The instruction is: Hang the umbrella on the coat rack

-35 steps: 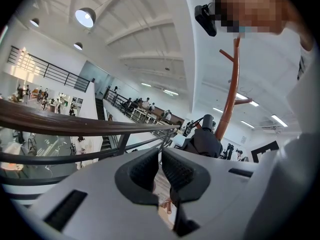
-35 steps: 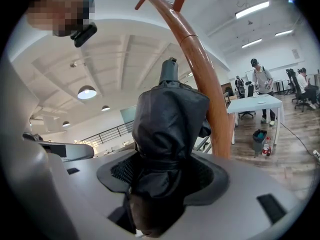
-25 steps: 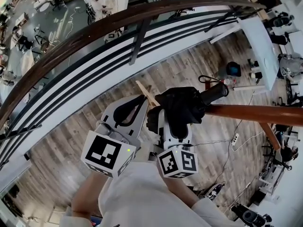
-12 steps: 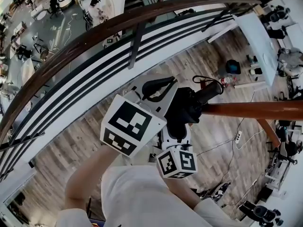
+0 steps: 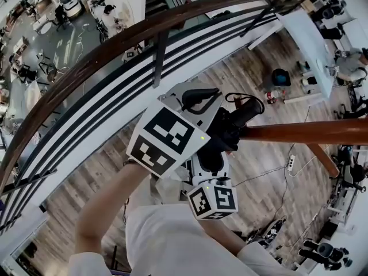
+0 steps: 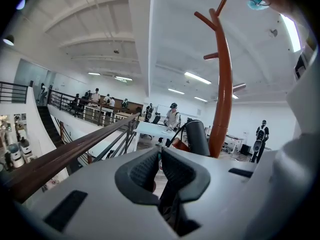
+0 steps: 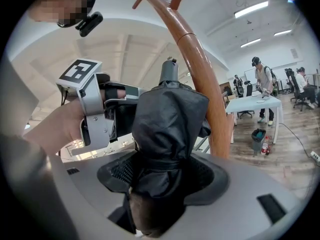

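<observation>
Now the right gripper (image 7: 162, 174) has its jaws clamped on the folded black umbrella (image 7: 167, 129), which rests against the coat rack (image 7: 210, 99) pole. The left gripper (image 6: 159, 171) is near the pole, jaws closed on nothing. The likely best move is to raise the strap (image 5: 233, 96) over a peg (image 6: 210, 56) while holding the umbrella steady.

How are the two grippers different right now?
The right gripper is clamped on the black folded umbrella; the left gripper is shut on nothing. From the head view, the left gripper overlaps the right gripper. Both are beside the brown coat rack.
</observation>
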### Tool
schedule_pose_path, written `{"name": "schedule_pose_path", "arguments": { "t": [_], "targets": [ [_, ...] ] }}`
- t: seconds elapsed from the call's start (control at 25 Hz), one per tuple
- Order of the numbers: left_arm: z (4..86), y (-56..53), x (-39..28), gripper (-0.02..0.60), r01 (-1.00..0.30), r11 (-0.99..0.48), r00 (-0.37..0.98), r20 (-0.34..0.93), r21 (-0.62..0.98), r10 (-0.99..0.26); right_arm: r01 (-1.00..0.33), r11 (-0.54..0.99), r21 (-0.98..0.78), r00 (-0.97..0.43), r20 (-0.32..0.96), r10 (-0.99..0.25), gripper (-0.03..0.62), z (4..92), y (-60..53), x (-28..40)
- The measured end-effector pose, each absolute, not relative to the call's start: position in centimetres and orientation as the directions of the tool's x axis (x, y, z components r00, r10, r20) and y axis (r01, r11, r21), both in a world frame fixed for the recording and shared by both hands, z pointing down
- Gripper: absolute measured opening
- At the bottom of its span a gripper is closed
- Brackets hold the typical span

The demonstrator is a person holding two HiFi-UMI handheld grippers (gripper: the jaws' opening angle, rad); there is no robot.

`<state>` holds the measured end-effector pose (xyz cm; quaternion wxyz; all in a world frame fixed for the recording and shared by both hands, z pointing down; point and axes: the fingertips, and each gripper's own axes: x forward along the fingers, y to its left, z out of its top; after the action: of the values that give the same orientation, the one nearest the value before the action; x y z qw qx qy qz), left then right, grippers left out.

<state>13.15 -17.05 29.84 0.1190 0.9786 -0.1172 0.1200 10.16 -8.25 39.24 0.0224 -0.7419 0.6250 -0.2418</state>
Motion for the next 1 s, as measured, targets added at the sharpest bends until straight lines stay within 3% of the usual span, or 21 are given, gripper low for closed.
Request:
{"name": "schedule_pose_path", "arguments": {
  "t": [0.52,1.0],
  "targets": [
    [29.9,-17.8,16.5,0.035,-0.205,-0.969,0.938,0.311,0.135,-0.155,-0.913,-0.224,-0.341,0.106,0.331,-0.938,0.307,39.4,-8.3,10.6],
    [30.8,-18.1,16.4,0.035,-0.244,-0.955,0.93,0.32,0.17,-0.18,-0.916,-0.216,-0.337,0.091,0.351,-0.932,0.307,39.7,-7.7,10.6]
  ]
}}
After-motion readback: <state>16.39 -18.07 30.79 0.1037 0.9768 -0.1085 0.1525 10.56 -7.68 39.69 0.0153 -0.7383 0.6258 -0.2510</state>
